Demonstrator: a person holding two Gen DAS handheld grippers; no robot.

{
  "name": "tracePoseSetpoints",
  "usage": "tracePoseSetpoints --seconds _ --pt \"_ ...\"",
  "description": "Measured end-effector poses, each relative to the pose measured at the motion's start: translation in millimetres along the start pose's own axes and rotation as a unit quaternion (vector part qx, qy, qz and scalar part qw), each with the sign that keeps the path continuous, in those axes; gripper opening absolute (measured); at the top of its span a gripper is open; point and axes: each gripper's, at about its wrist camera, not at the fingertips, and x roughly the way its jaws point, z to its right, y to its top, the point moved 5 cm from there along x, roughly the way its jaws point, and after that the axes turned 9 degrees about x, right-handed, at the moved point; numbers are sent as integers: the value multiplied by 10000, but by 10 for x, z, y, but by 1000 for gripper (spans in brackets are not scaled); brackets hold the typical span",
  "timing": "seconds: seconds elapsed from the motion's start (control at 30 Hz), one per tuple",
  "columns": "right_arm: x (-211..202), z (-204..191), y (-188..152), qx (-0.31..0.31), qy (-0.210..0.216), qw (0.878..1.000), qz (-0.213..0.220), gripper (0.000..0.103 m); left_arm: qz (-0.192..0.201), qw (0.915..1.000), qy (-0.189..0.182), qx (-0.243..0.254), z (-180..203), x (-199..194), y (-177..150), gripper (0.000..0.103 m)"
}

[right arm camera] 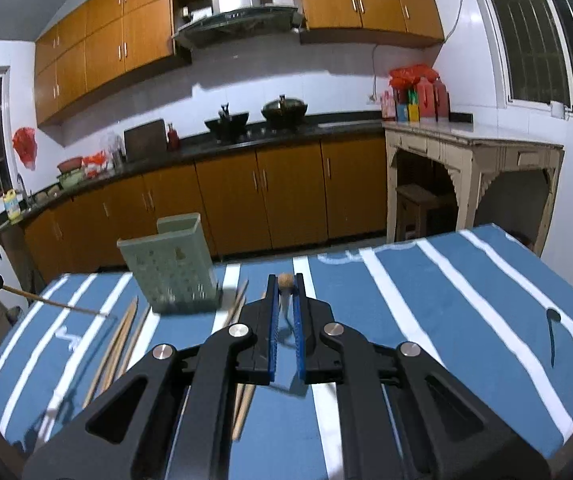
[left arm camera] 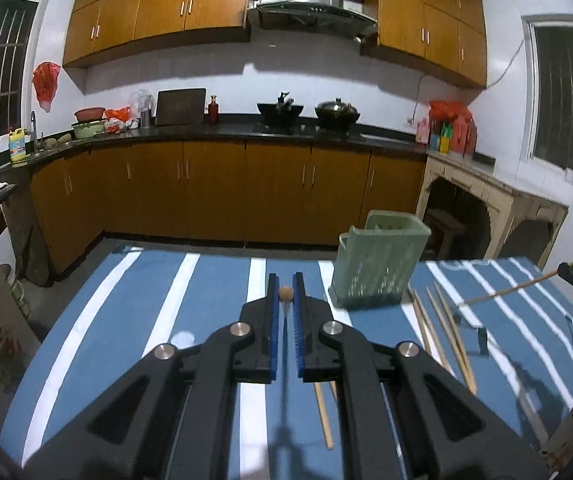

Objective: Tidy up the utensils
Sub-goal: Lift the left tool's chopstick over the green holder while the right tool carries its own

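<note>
both tools pinching one chopstick each: left tool [left arm camera: 285, 294], right tool [right arm camera: 285, 294]. green holder [left arm camera: 374, 268] at 1 o'clock looks empty; loose chopsticks [left arm camera: 446, 332] remain on tabletop [left arm camera: 214, 300].

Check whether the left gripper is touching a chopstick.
Touching. Left wrist view: the chopstick sits pinched between the closed jaws of the left gripper.

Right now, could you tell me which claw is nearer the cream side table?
Right. The cream side table stands ahead-right of the right claw; the left claw sits farther left.
</note>
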Motion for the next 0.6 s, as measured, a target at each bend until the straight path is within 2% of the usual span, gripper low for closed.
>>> tracePoseSetpoints --seconds 0.4,0.6 --pt "189 -84 479 -62 -49 9999 118 8 116 9998 119 -104 -196 73 400 7" --pt "185 -285 852 -268 59 9990 350 8 379 9992 145 -39 -246 9 784 7"
